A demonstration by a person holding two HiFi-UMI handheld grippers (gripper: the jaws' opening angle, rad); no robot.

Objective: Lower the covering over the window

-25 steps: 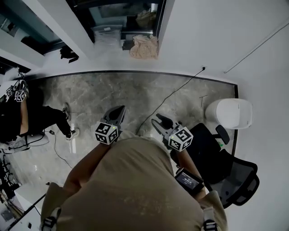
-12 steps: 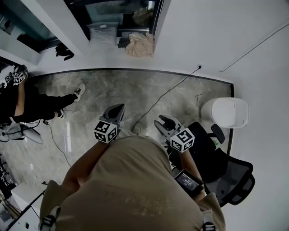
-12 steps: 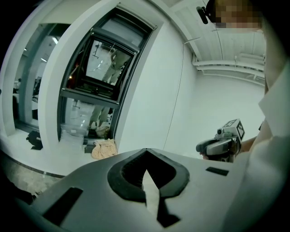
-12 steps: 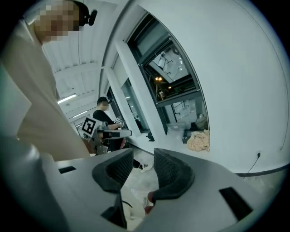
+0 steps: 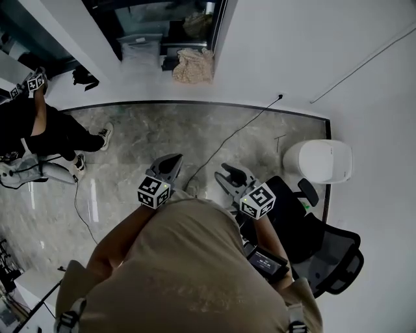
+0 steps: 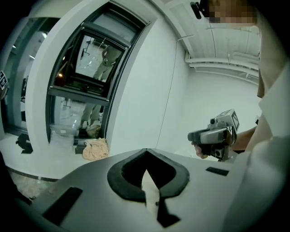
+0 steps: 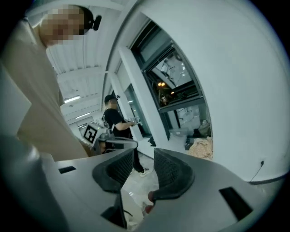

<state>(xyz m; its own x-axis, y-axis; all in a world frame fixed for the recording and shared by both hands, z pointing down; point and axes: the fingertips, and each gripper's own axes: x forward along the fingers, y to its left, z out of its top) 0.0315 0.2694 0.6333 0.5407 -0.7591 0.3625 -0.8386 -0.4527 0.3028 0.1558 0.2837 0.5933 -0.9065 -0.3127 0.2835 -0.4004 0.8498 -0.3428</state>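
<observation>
Well short of the window (image 5: 146,16) across the floor, with left gripper (image 5: 172,160) pressed together and right gripper (image 5: 229,173) spread, both empty; could trip on the cable (image 5: 242,133) underfoot, or grab wrongly, with no blind or pull cord made out yet

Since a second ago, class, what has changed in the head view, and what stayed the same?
The person in black at left has shifted up the picture. The right gripper, open and empty, has just closed its jaws slightly. The left gripper stays shut and empty; both hold their places; nothing was grasped.
</observation>
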